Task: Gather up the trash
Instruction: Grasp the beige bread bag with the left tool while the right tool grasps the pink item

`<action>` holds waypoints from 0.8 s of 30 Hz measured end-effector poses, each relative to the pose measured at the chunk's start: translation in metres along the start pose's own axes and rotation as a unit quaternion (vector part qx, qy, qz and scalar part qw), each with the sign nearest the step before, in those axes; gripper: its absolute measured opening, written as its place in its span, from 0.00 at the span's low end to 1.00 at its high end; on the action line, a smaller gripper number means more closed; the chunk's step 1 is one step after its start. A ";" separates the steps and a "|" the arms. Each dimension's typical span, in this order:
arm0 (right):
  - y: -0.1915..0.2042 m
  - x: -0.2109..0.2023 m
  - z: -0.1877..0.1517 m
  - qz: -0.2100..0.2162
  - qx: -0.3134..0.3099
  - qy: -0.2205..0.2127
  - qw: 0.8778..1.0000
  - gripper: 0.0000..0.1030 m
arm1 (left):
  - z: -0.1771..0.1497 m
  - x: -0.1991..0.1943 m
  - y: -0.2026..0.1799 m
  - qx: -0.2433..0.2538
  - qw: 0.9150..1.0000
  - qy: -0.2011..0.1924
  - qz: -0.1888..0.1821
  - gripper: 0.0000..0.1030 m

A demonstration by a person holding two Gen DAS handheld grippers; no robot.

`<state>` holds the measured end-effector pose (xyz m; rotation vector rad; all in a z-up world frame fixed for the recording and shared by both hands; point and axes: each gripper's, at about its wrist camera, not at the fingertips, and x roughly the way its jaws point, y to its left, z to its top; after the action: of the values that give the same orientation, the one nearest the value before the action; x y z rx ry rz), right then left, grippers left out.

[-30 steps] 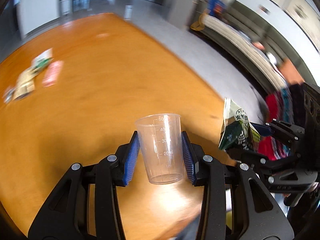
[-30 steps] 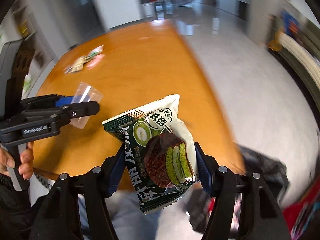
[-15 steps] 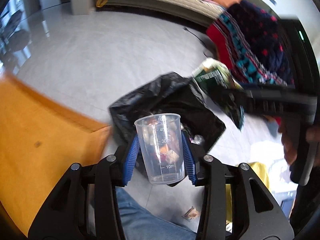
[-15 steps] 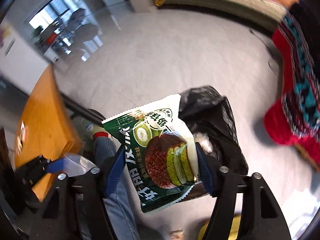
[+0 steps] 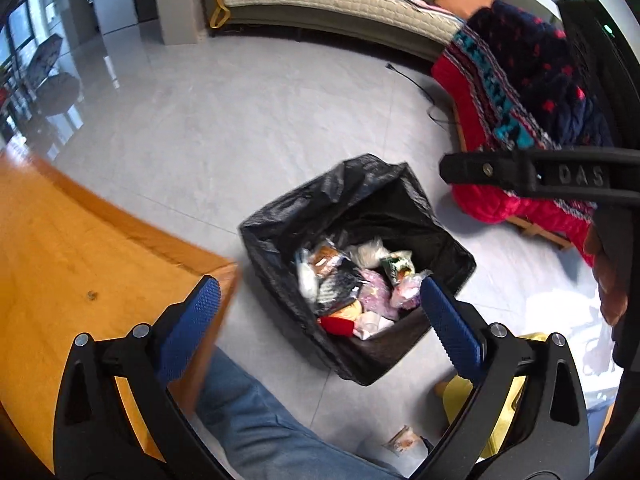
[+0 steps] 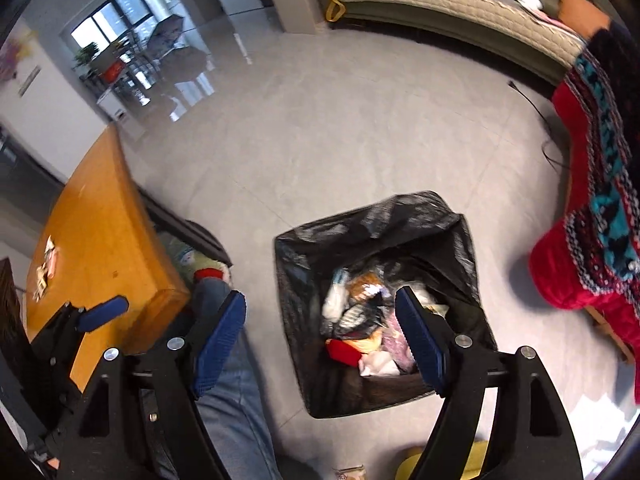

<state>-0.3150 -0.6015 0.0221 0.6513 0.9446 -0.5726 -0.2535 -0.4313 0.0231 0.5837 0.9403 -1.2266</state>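
A bin lined with a black bag [image 5: 288, 220] stands on the floor, half full of wrappers and other trash [image 5: 360, 280]. A green snack wrapper [image 5: 398, 266] lies on top of the heap. My left gripper [image 5: 320, 308] hangs over the bin, its jaws opening wide with nothing between them. My right gripper [image 6: 320, 320] hangs over the same black bag [image 6: 360, 220], jaws also opening and bare. One right finger [image 5: 520, 172] crosses the left wrist view at upper right. The left gripper's blue pad [image 6: 102, 312] shows at the left of the right wrist view.
An orange wooden table [image 5: 60, 260] ends just left of the bin, and several wrappers [image 6: 44, 268] lie on it. A person's jeans leg [image 5: 248, 420] is below the grippers. A small wrapper [image 5: 404, 440] lies on the floor. A red knit blanket [image 6: 580, 240] hangs at right.
Both grippers swung from the table to above the bin. The left let go of the clear measuring cup, the right of the green snack wrapper; both now stand open and bare.
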 end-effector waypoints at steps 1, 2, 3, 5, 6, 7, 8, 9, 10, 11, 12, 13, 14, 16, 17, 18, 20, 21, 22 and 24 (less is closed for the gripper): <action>0.014 0.001 0.001 0.008 -0.011 -0.002 1.000 0.75 | -0.001 -0.005 0.006 -0.009 1.000 -0.002 0.004 0.94; 0.025 0.001 0.002 0.016 -0.019 -0.003 1.000 0.75 | -0.003 -0.010 0.015 -0.019 1.000 -0.003 0.006 0.94; 0.035 0.001 0.003 0.022 -0.024 -0.004 0.999 0.75 | -0.005 -0.016 0.024 -0.028 1.000 -0.005 0.009 0.94; 0.059 0.003 0.005 0.040 -0.038 -0.005 0.998 0.75 | -0.011 -0.026 0.041 -0.041 0.999 -0.010 0.021 0.94; 0.071 0.004 0.006 0.049 -0.045 -0.005 0.998 0.75 | -0.015 -0.033 0.051 -0.048 0.998 -0.014 0.029 0.94; 0.088 0.006 0.007 0.061 -0.057 -0.002 0.997 0.75 | -0.020 -0.040 0.062 -0.057 0.998 -0.018 0.037 0.94; 0.102 0.007 0.007 0.068 -0.067 -0.001 0.995 0.75 | -0.026 -0.047 0.073 -0.066 0.997 -0.021 0.042 0.94; 0.115 0.009 0.006 0.072 -0.079 0.000 0.994 0.75 | -0.031 -0.053 0.084 -0.077 0.996 -0.025 0.046 0.94; 0.133 0.011 0.006 0.076 -0.097 0.000 0.992 0.75 | -0.038 -0.061 0.099 -0.093 0.994 -0.029 0.052 0.94; 0.147 0.013 0.005 0.079 -0.111 0.001 0.991 0.75 | -0.044 -0.069 0.114 -0.109 0.992 -0.034 0.061 0.94; 0.165 0.016 0.004 0.084 -0.127 0.001 0.988 0.75 | -0.050 -0.076 0.128 -0.124 0.989 -0.039 0.071 0.94; 0.177 0.017 0.003 0.087 -0.137 0.002 0.987 0.75 | -0.056 -0.083 0.143 -0.140 0.986 -0.043 0.080 0.94; 0.190 0.020 0.001 0.091 -0.148 0.003 0.985 0.75 | -0.063 -0.089 0.157 -0.156 0.983 -0.046 0.090 0.94; 0.213 0.028 -0.003 0.103 -0.165 0.015 0.981 0.75 | -0.076 -0.100 0.190 -0.196 0.974 -0.047 0.108 0.94; 0.224 0.032 -0.005 0.108 -0.173 0.021 0.979 0.75 | -0.083 -0.104 0.204 -0.212 0.970 -0.047 0.114 0.94; 0.235 0.036 -0.007 0.114 -0.182 0.027 0.976 0.75 | -0.089 -0.108 0.217 -0.226 0.966 -0.046 0.121 0.94; 0.253 0.042 -0.010 0.126 -0.190 0.039 0.973 0.75 | -0.102 -0.117 0.244 -0.250 0.957 -0.045 0.142 0.94; 0.261 0.044 -0.010 0.131 -0.192 0.044 0.972 0.75 | -0.107 -0.119 0.253 -0.256 0.954 -0.044 0.150 0.94; 0.270 0.048 -0.010 0.139 -0.193 0.053 0.970 0.75 | -0.112 -0.123 0.265 -0.265 0.950 -0.043 0.159 0.94; 0.287 0.054 -0.009 0.144 -0.201 0.061 0.967 0.75 | -0.121 -0.129 0.283 -0.279 0.944 -0.042 0.171 0.94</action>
<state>-0.0953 -0.4103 0.0435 0.4485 1.0226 -0.0763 -0.0238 -0.1904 0.0410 0.2230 1.0087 -0.6248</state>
